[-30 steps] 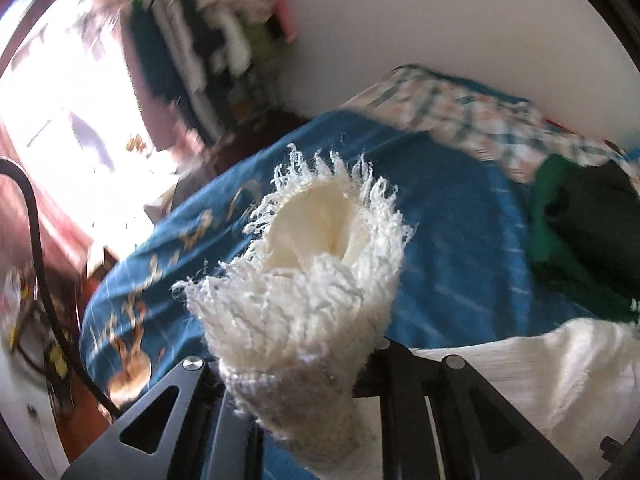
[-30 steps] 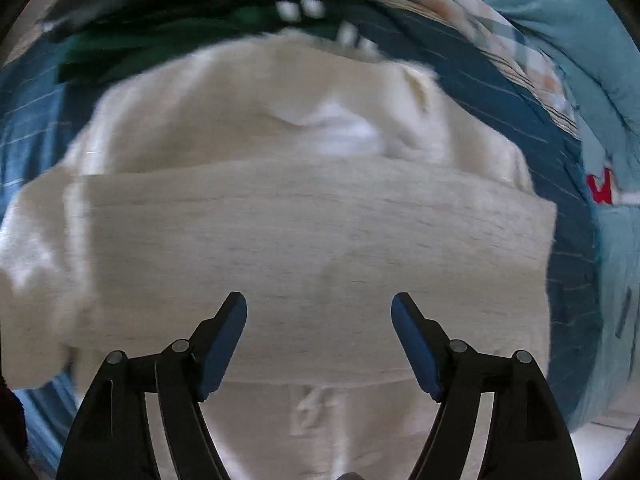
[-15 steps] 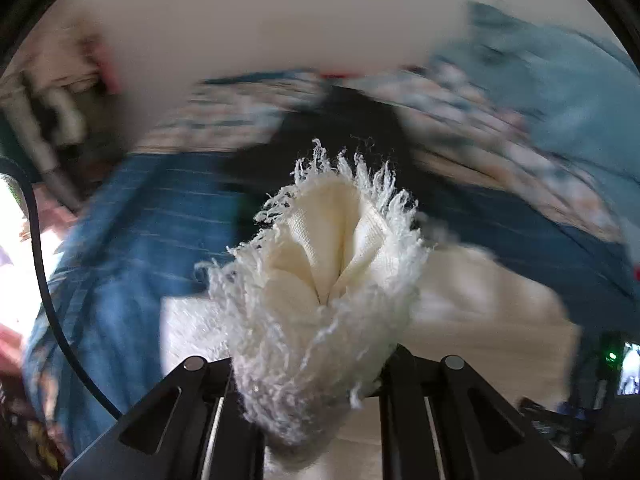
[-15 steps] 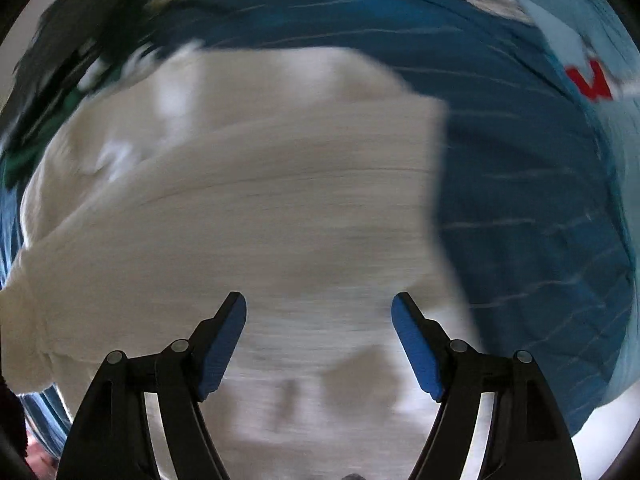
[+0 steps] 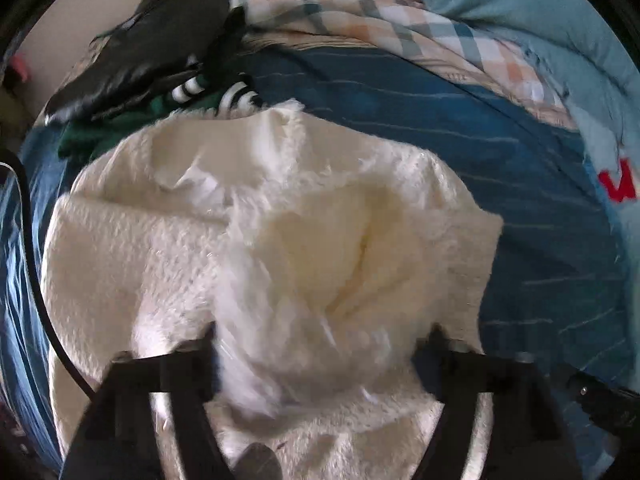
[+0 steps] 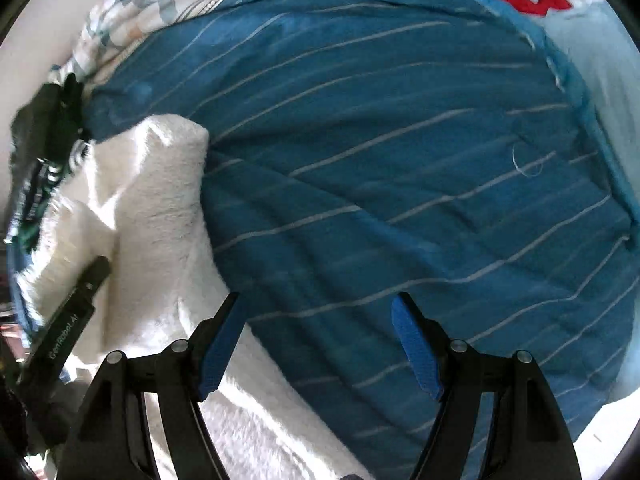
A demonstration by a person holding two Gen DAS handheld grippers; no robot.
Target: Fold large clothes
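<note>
jaws opening on the left gripper (image 5: pixel 316 344) around a fringed end of the cream garment (image 5: pixel 168 248), spread wide and empty on the right gripper (image 6: pixel 316 344), mid-fold on the blue striped bedspread (image 6: pixel 400 160), final folds apparently left.

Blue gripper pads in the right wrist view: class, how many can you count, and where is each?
2. One blue pad sits lower left, over the edge of the cream garment; the other blue pad sits lower right, over the striped blue bedsheet. None seems hidden.

cream fringed garment (image 5: pixel 280 240) bunched on blue bedspread (image 5: pixel 500 152).
</note>
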